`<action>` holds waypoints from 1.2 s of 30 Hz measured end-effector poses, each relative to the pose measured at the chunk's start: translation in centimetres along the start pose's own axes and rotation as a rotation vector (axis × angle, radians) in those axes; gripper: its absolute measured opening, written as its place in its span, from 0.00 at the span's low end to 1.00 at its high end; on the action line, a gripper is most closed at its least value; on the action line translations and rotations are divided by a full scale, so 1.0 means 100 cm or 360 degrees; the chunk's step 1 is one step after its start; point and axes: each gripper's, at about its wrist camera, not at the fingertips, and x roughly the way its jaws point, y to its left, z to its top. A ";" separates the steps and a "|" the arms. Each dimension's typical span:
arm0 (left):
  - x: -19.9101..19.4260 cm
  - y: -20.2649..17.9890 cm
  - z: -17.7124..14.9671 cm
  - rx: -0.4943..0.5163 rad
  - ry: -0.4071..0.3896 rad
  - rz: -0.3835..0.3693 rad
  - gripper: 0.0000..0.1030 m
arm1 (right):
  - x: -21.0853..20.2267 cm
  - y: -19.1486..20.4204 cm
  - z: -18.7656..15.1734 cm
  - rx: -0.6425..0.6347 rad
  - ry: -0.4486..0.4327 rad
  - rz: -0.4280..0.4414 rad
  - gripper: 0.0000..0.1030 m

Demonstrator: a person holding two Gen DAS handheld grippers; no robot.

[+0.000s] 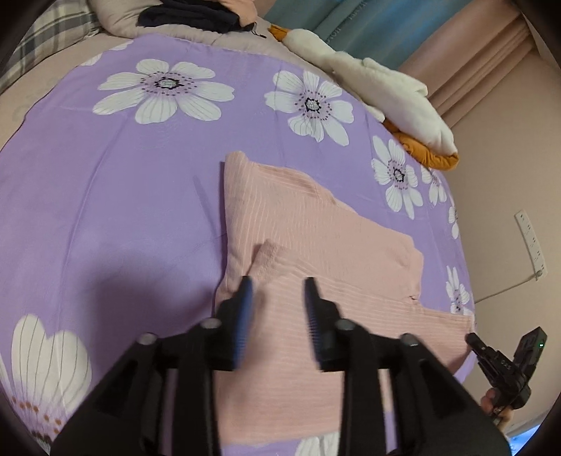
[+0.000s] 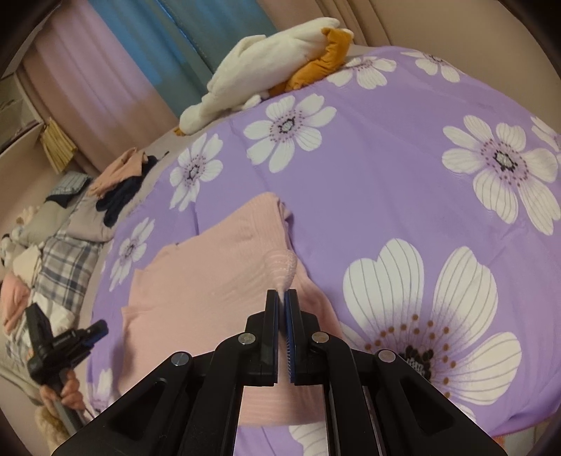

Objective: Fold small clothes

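Observation:
A pink ribbed garment (image 1: 315, 228) lies partly folded on the purple flowered bedsheet (image 1: 105, 196). My left gripper (image 1: 278, 284) hovers over the garment's near left part, open, with bare fabric showing under the gap and nothing pinched. In the right wrist view the same garment (image 2: 217, 273) spreads to the left, and my right gripper (image 2: 284, 293) is shut on a raised edge of it, a small bunch of fabric sticking up past the tips. The right gripper (image 1: 473, 342) shows at the bed's right edge. The left gripper (image 2: 94, 329) appears at far left, held by a hand.
A white and orange plush toy (image 1: 385, 87) (image 2: 273, 70) lies at the far edge of the bed. A heap of dark and pink clothes (image 1: 196, 14) (image 2: 119, 182) and a plaid pillow (image 2: 66, 259) sit at the head. A power strip (image 1: 531, 242) hangs on the wall.

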 end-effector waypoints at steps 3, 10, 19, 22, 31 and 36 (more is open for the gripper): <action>0.015 -0.001 0.005 0.0045 0.0044 0.0029 0.38 | 0.000 -0.001 -0.001 0.0004 0.0006 -0.0010 0.06; 0.036 -0.003 0.003 0.0105 0.0143 0.0033 0.36 | 0.004 -0.002 -0.003 0.0009 0.0040 -0.0032 0.06; 0.055 -0.001 0.002 0.0121 0.0252 0.0041 0.38 | 0.012 -0.003 -0.007 0.0021 0.0082 -0.0039 0.06; 0.070 0.000 0.002 0.0101 0.0296 0.0052 0.38 | 0.015 -0.004 -0.008 0.0021 0.0093 -0.0049 0.06; 0.065 0.005 0.002 0.0029 0.0196 0.0126 0.07 | 0.022 -0.009 -0.012 0.0051 0.0126 -0.0055 0.06; 0.039 0.001 0.002 -0.0056 0.0112 0.0027 0.05 | 0.020 -0.006 -0.012 0.0040 0.0119 -0.0039 0.06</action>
